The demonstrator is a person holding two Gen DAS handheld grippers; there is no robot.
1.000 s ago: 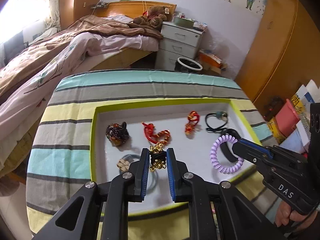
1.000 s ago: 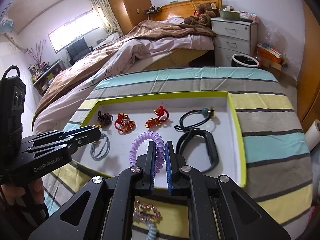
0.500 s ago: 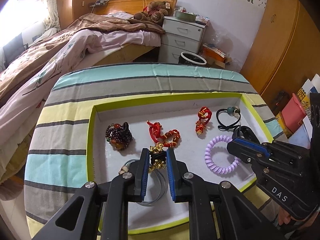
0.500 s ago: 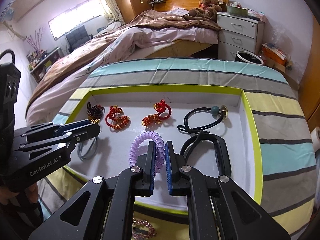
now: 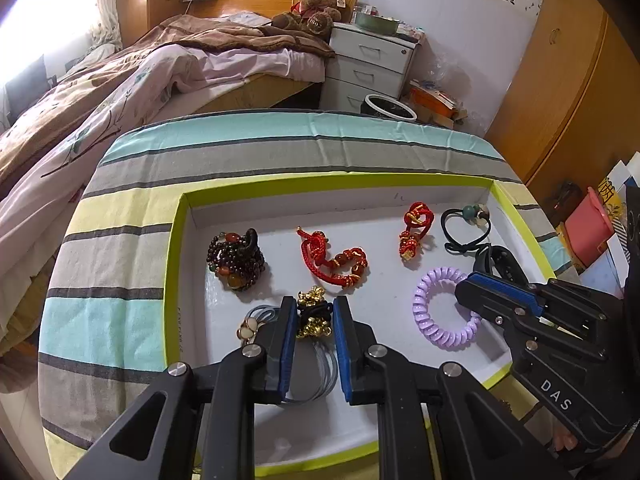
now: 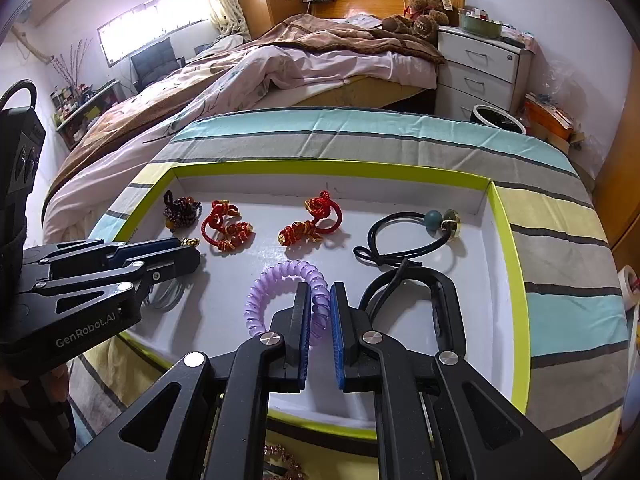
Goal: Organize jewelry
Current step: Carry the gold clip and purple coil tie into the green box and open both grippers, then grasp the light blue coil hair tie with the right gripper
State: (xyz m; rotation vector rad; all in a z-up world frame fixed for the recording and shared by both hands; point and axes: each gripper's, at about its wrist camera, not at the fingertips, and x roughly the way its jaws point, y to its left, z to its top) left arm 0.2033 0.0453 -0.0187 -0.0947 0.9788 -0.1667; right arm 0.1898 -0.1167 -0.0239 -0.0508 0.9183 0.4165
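A white tray with a lime-green rim [image 5: 176,260] lies on the striped cloth. My left gripper [image 5: 314,304] is shut on a black-and-gold bell bracelet [image 5: 314,320], low over the tray's near left part and above some grey wire rings [image 5: 324,372]. My right gripper [image 6: 319,292] is shut on a purple coil hair tie [image 6: 276,280], which touches the tray floor beside a black band [image 6: 444,300]. Each gripper shows in the other's view: the right gripper [image 5: 472,284] on the purple coil hair tie [image 5: 436,320], the left gripper [image 6: 188,248] at the tray's left.
In the tray lie a dark bead bracelet [image 5: 236,258], a red cord bracelet [image 5: 332,260], a red knot charm [image 5: 414,232] and a black cord tie with a teal bead [image 5: 466,224]. A pink beaded piece [image 6: 280,456] lies on the cloth before the tray. A bed and a nightstand stand behind.
Both grippers have sunk a little toward the tray floor, each keeping its piece. The purple coil now sits lower, beside the black band.
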